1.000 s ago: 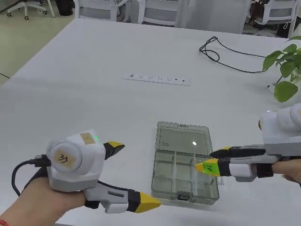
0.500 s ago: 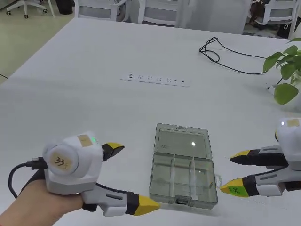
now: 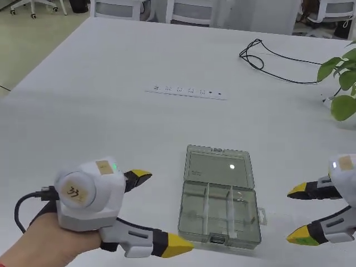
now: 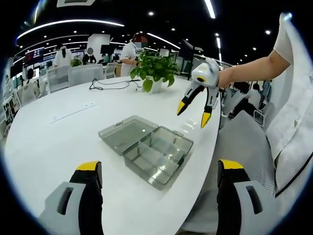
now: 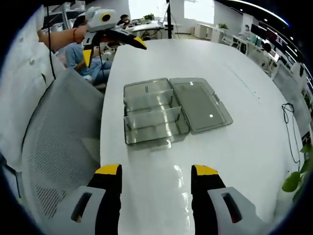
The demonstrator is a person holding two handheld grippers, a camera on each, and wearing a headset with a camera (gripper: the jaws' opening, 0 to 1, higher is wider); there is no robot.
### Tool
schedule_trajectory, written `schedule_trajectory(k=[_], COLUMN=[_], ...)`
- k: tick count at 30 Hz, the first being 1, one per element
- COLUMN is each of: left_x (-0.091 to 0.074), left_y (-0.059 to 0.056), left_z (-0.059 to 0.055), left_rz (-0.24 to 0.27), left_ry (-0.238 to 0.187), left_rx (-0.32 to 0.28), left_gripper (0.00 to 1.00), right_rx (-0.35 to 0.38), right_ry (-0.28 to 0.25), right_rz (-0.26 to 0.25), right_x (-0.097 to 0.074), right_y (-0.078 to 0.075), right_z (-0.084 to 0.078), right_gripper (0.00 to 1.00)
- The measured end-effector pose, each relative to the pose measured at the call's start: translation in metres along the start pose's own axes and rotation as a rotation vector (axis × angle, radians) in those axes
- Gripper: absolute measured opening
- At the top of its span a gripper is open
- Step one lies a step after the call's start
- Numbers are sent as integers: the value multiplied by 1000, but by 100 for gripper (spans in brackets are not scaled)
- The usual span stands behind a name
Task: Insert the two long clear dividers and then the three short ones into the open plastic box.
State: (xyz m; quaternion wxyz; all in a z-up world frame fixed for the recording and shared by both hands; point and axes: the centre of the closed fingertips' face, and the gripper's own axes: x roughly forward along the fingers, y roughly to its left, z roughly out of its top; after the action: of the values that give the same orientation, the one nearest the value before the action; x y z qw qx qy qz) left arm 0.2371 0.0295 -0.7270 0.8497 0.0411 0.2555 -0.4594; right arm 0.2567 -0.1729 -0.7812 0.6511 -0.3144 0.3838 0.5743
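Right tool now farther from box on white table, chairs beyond

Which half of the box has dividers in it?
The base, nearest the head camera: two dividers stand upright in it. The lid beyond lies flat and bare.

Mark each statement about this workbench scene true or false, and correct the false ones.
1. The plastic box lies open, with its lid flat on the table. True.
2. The right gripper holds a divider. False: its jaws are open and empty, to one side of the box.
3. Two long dividers stand in the box, splitting it into three lanes. True.
4. The left gripper is shut on the lid. False: it is open, holds nothing and is apart from the box.
5. A power strip lies on the table beyond the box. True.
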Motion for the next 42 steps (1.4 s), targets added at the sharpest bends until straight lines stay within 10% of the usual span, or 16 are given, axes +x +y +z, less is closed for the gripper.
schedule_trajectory(k=[22, 42], left_x=[4, 4], left_y=[5, 8], left_z=[-5, -6], left_rz=[-13, -9], left_ry=[2, -6], left_rx=[-16, -30], left_gripper=[100, 100], right_rx=[-213, -235], right_ry=[229, 268], right_rz=[45, 47], right_x=[49, 54], right_y=[-23, -24], right_z=[-52, -57], right_gripper=[45, 33])
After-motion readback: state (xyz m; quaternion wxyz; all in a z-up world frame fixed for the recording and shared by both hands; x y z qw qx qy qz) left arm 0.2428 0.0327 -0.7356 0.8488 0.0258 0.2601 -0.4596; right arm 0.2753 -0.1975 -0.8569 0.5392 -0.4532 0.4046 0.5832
